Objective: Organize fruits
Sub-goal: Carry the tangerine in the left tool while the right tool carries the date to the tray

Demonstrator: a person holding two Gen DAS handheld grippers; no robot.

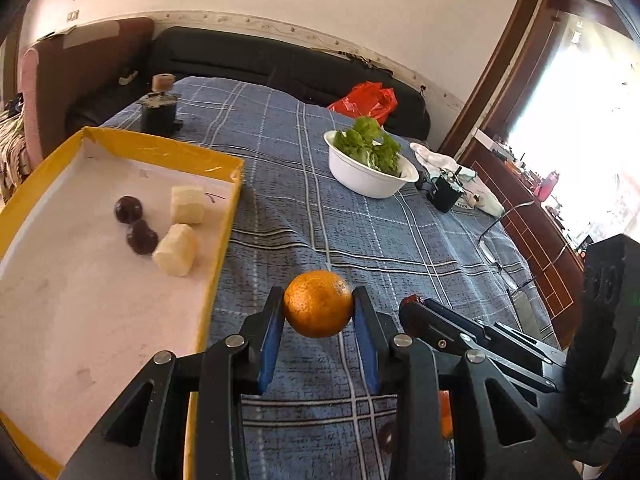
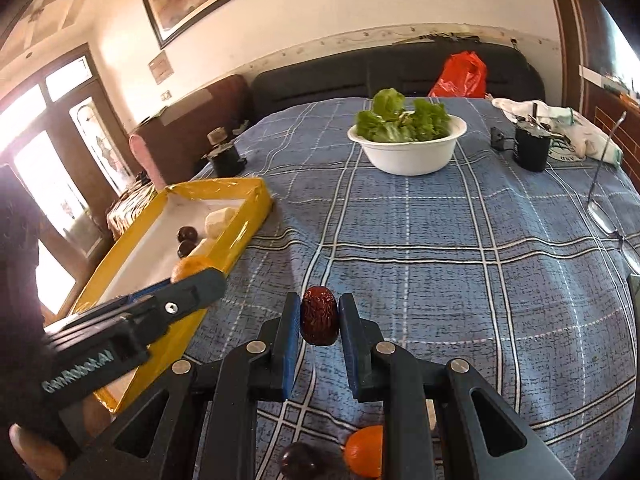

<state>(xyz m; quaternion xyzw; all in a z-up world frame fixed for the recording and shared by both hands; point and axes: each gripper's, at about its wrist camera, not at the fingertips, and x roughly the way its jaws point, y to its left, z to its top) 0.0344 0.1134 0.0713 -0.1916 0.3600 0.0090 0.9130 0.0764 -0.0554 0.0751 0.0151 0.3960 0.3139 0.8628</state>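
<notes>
So my left gripper [image 1: 318,308] is clamped on an orange [image 1: 318,304], pinched across its middle between the blue pads and lifted off the plaid cloth [image 1: 360,220]. My right gripper [image 2: 319,316] is closed on a dark red jujube [image 2: 319,315], which stands with its long axis up and down between the fingers.

What the next move hangs on: the yellow tray [image 1: 224,240] sits to the left of both grippers and a bit farther away. The left gripper is clearly the nearer one. In the right wrist view its orange is already just beside the tray's near right wall, so I'd guess the orange goes in first, and the jujube has to cross leftward after it.

Already in the tray: two dark round fruits [image 1: 129,209] and two pale peeled chunks [image 1: 187,205], grouped toward the far right part. Still on the bench close under my right gripper: another orange [image 2: 366,454] and a dark fruit [image 2: 300,460].

Farther out, a white bowl of lettuce [image 2: 408,156].

Readable writing: the side of the left gripper says something like "GenRobot.AI" [image 2: 78,372]. The rest is too small to read.
</notes>
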